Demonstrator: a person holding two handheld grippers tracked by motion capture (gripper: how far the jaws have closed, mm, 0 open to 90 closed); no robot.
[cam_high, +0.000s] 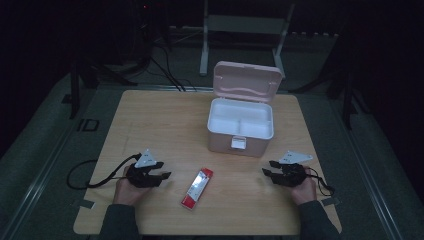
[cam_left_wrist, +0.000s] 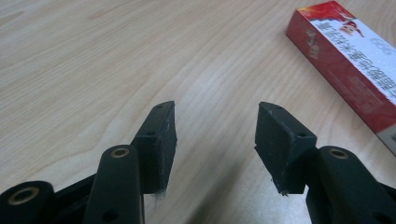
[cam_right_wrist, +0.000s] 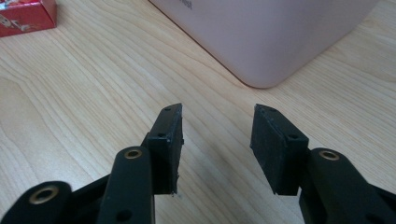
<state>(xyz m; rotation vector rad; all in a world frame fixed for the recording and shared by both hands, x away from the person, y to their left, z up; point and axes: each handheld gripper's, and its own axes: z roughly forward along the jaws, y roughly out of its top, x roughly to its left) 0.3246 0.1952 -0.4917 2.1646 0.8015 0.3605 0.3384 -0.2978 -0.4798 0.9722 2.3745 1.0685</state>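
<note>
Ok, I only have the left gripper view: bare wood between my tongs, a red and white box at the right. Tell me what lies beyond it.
Observer: A pink plastic case stands farther back on the wooden table, lid up.
Operator: Say what's in it.
Observer: Its white tray looks empty.
Operator: Report the right tongs.
Observer: The right tongs are open, holding nothing, near the case's rounded corner.

One wooden table (cam_high: 150, 120). One pink storage box (cam_high: 240, 131), lid open, at 1 o'clock from table centre; two compartments inside. One red-and-white carton (cam_high: 197, 188) at 6 o'clock. Two handheld grippers: left gripper (cam_high: 163, 176) at 8 o'clock, right gripper (cam_high: 267, 168) at 4 o'clock. Two hands holding them.
</note>
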